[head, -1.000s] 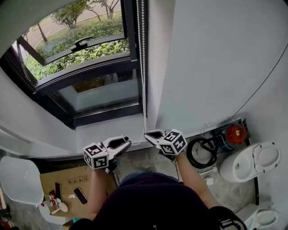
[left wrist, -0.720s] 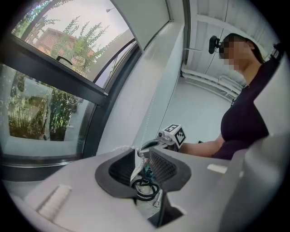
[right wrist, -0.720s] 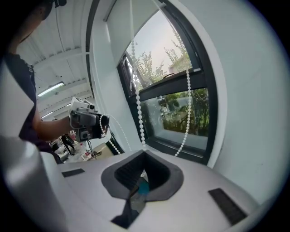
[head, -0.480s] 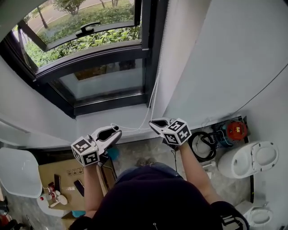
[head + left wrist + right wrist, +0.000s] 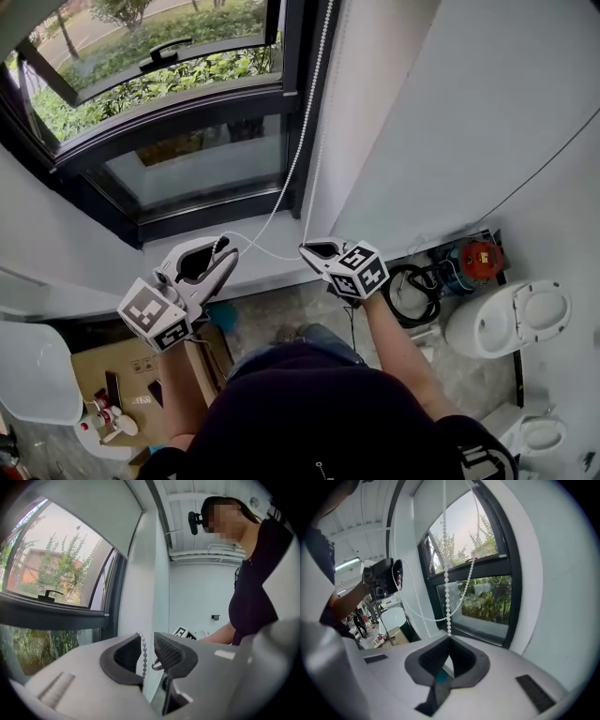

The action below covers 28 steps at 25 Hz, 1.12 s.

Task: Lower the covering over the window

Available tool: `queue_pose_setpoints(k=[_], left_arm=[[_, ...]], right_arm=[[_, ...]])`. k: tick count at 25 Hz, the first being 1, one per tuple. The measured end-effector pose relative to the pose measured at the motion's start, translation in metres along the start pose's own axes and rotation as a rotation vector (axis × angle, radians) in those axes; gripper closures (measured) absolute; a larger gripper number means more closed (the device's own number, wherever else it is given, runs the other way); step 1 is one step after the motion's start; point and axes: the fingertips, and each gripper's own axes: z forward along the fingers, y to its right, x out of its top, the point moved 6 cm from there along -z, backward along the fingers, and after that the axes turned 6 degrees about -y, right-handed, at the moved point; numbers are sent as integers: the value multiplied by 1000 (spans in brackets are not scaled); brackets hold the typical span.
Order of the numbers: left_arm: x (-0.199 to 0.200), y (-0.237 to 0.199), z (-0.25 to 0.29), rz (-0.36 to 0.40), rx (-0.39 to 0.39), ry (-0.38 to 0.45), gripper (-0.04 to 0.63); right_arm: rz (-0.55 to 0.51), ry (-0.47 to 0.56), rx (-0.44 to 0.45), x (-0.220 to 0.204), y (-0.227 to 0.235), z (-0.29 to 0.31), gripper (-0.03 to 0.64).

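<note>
**Cardboard box** (image 5: pixel 122 370): flat brown carton on the floor at far left, with small items lying on it.

**Window** (image 5: pixel 178 141): dark metal frame and smooth glass, with green shrubs outside. The pane stands bare. No view clearly shows the covering, so it is judged to be rolled up above, with lowering barely begun.

**Left tool** (image 5: pixel 217 255): pale moulded shell with black ribbed pads, held level in front of the sill. Its jaws stand apart. The chain threads between them, lying along one pad with a visible gap to the other, so it is released rather than pinching.

**Bead chain** (image 5: pixel 446 592): the task's handle. It is a string of small white round beads hanging down the window's right frame edge. One strand drops straight into the right tool, and a slack loop swings across to the left tool. It is judged light, limp and smooth, and likely to slip through pads unless a bead is caught. It is best taken on the taut vertical strand, close under the previous grip, and pulled straight down rather than sideways.

**Right tool** (image 5: pixel 314 251): same build, tilted downward beside the wall. It is clenched on the chain, whose beads end at its pad tips.

**Hose coil** (image 5: pixel 412 305): black ring on the floor by the wall.

**Toilet** (image 5: pixel 511 323): white glossy ceramic at far right.
</note>
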Motion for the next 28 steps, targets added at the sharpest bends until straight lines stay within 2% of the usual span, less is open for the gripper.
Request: queue_pose_setpoints(k=[4, 10, 12, 14, 18, 22, 26, 28], left_arm=[[31, 10, 20, 97, -16, 16, 503], [72, 26, 47, 241, -86, 26, 503], [79, 32, 54, 276, -97, 4, 503], [83, 38, 58, 273, -104, -38, 503], [90, 42, 64, 343, -71, -90, 503], [94, 46, 64, 412, -51, -105, 503], [100, 48, 61, 554, 28, -166, 503], [106, 47, 57, 619, 80, -169, 503]], right_arm=[[-3, -3, -2, 0, -3, 2, 604], [-14, -8, -4, 1, -8, 1, 604], [-14, -7, -11, 0, -7, -1, 604], [-13, -7, -15, -2, -7, -3, 604], [-11, -9, -17, -3, -5, -3, 604], [-14, -7, -10, -2, -9, -1, 604], [-12, -3, -9, -1, -11, 1, 604], [-13, -5, -12, 0, -11, 2, 604]])
